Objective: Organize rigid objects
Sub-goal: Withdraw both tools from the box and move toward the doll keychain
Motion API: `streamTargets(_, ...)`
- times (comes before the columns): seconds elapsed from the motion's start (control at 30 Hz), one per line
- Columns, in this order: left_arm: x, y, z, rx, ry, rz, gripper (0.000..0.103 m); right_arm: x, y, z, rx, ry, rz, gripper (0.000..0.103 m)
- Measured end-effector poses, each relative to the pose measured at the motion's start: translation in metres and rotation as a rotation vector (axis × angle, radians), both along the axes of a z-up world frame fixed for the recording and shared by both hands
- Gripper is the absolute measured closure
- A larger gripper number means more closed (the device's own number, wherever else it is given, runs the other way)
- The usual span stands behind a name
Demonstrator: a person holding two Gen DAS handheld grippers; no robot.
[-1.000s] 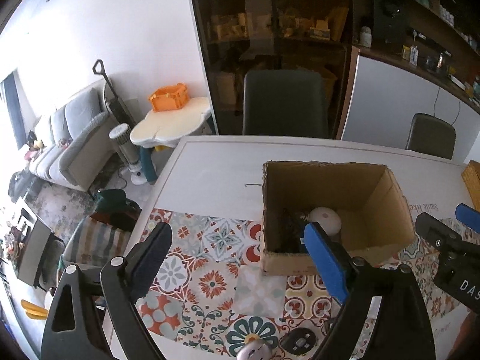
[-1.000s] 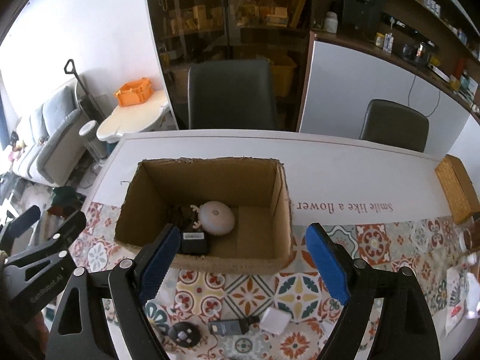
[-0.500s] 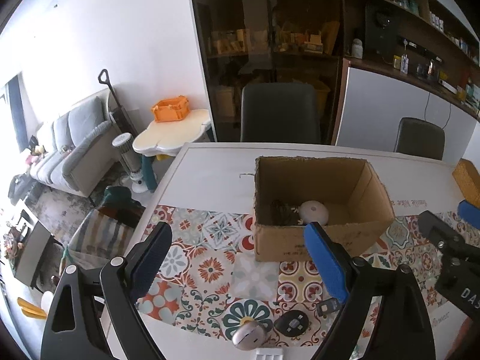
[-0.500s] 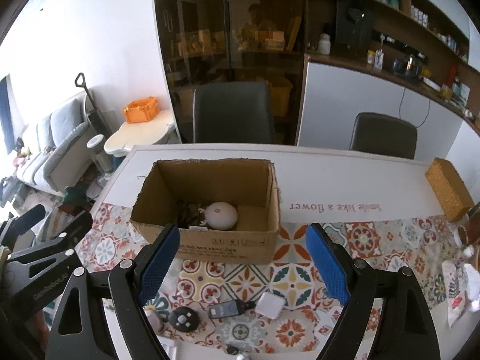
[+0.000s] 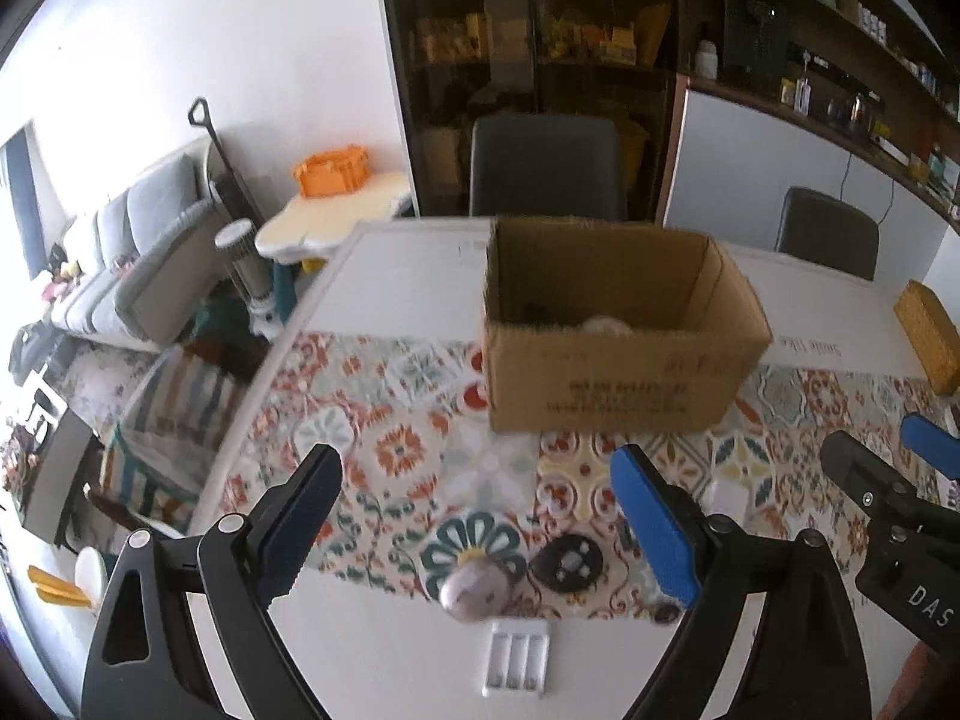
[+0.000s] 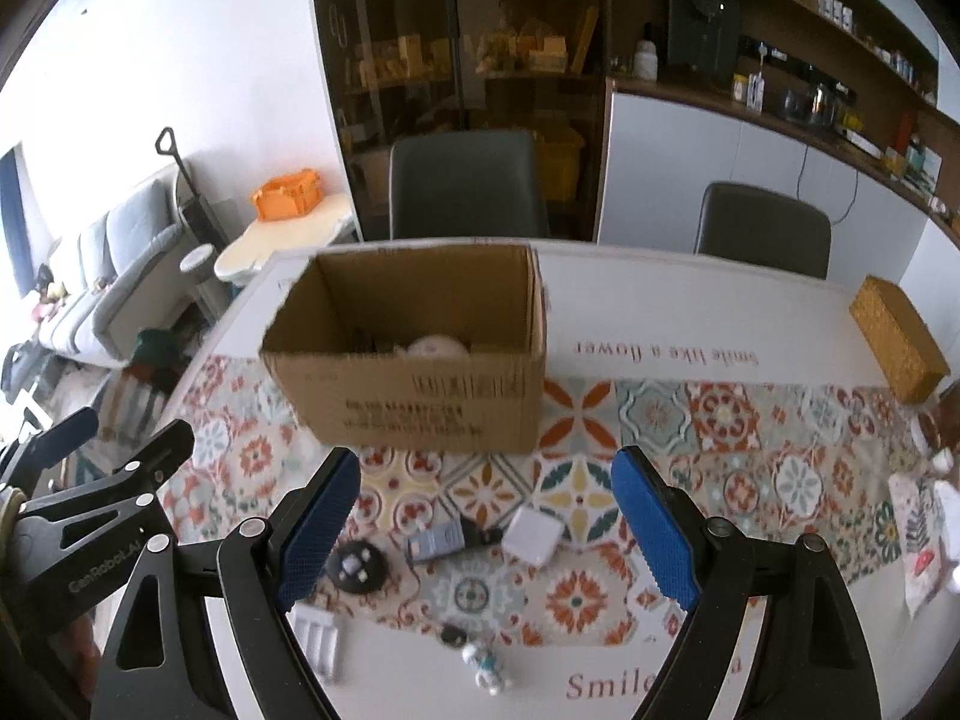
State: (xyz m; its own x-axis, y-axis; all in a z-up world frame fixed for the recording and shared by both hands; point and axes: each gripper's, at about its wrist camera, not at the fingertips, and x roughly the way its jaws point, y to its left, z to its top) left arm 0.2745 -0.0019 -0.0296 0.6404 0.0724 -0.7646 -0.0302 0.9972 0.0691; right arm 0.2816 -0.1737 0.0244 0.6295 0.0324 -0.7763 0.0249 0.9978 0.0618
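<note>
An open cardboard box (image 5: 612,372) (image 6: 420,396) stands on the patterned tablecloth with a white round object (image 6: 433,347) and dark items inside. Near the front edge lie a grey mouse-like object (image 5: 475,589), a black round disc (image 5: 567,562) (image 6: 358,565), a white battery case (image 5: 515,663) (image 6: 319,641), a grey-blue adapter (image 6: 447,537), a white square charger (image 6: 533,536) and a small figurine (image 6: 487,667). My left gripper (image 5: 474,525) and right gripper (image 6: 486,531) are both open and empty, held above these items.
A yellow woven box (image 6: 897,337) sits at the table's right edge. Two dark chairs (image 6: 465,186) stand behind the table. A white side table with an orange basket (image 5: 331,171) and a sofa are to the left. Packets lie at the far right (image 6: 924,534).
Both grippers have pulled back from the box toward the table's front edge and lowered. More loose items now show in front. Both stay open.
</note>
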Motion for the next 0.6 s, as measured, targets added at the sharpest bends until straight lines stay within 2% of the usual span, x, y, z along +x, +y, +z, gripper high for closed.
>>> streamTargets(0.6, -0.033, 0.0, -0.06, 0.017, 0.175, 0.009, 0.011, -0.033, 0.003, -0.049, 0.01, 0.121, 0.046, 0.018)
